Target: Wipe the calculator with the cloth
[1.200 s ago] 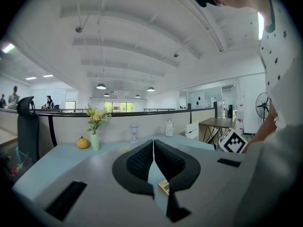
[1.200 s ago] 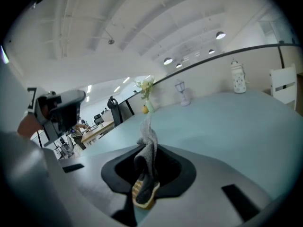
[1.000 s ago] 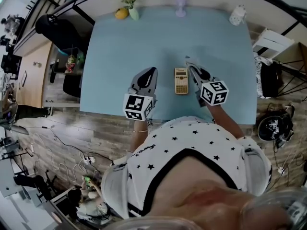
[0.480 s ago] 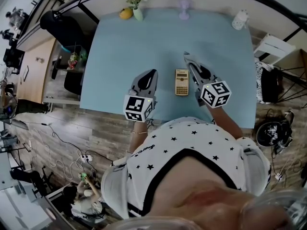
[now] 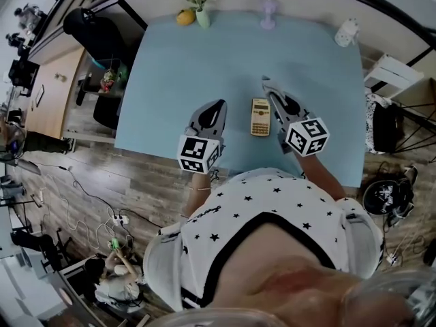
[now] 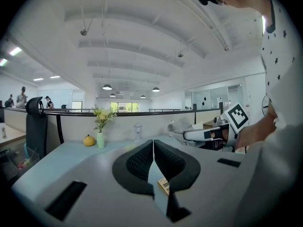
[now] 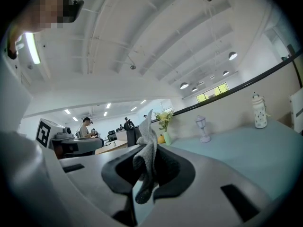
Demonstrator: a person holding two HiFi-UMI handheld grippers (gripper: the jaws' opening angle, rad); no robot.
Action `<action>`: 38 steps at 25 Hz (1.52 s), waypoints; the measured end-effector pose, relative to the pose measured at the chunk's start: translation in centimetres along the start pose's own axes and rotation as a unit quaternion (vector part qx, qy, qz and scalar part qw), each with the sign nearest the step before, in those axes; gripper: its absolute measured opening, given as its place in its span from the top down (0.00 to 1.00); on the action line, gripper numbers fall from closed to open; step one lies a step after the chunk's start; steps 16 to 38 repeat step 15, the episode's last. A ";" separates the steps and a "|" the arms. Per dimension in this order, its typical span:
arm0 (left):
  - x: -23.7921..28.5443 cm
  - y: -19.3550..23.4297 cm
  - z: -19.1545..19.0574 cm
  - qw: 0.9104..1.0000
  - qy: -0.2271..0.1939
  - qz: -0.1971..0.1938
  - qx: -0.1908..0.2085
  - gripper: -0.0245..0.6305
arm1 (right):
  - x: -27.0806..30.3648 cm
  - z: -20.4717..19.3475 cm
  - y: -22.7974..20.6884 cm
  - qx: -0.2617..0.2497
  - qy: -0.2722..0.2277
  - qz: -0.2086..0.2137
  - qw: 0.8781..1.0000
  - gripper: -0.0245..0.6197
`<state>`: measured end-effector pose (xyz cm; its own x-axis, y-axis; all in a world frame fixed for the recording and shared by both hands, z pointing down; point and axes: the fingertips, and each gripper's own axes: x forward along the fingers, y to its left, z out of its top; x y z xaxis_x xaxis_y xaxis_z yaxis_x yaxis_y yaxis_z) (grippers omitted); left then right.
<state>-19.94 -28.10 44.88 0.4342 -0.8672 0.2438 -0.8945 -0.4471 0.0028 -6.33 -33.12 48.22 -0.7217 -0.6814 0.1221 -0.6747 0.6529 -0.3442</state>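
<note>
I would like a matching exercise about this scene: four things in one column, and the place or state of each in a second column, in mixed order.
Column 1
1. calculator
2. cloth
3. left gripper
4. flower vase

Column 2
a. at the far edge of the table
b. shut, holding nothing
c. lying flat between both grippers
d. clamped in the right gripper

Pairs: 1-c, 2-d, 3-b, 4-a

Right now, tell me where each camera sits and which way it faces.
Head view: on the person's head, facing steeply down at table, calculator, left gripper, right gripper, shirt.
Left gripper view: on that gripper, facing across the table along shut jaws; shirt at right.
Right gripper view: on that gripper, facing along jaws clamping the cloth.
Shared: both gripper views show the flower vase.
</note>
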 end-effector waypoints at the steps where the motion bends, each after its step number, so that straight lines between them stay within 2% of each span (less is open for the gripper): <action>1: -0.1 -0.1 0.0 1.000 0.000 0.001 0.000 0.92 | 0.0 0.0 0.1 0.000 0.000 0.003 1.000 0.90; 10: -1.1 0.0 -0.3 1.000 0.001 0.014 -0.004 0.92 | 0.2 -0.1 1.2 0.003 0.002 0.021 1.000 0.90; 15: -1.1 -1.1 -0.3 1.000 0.001 0.008 -0.005 0.92 | -0.9 -0.4 1.1 0.008 0.006 0.018 1.000 0.90; 38: -1.1 -1.1 -0.3 1.000 0.001 0.008 -0.005 0.92 | -0.9 -0.4 1.1 0.008 0.006 0.018 1.000 0.90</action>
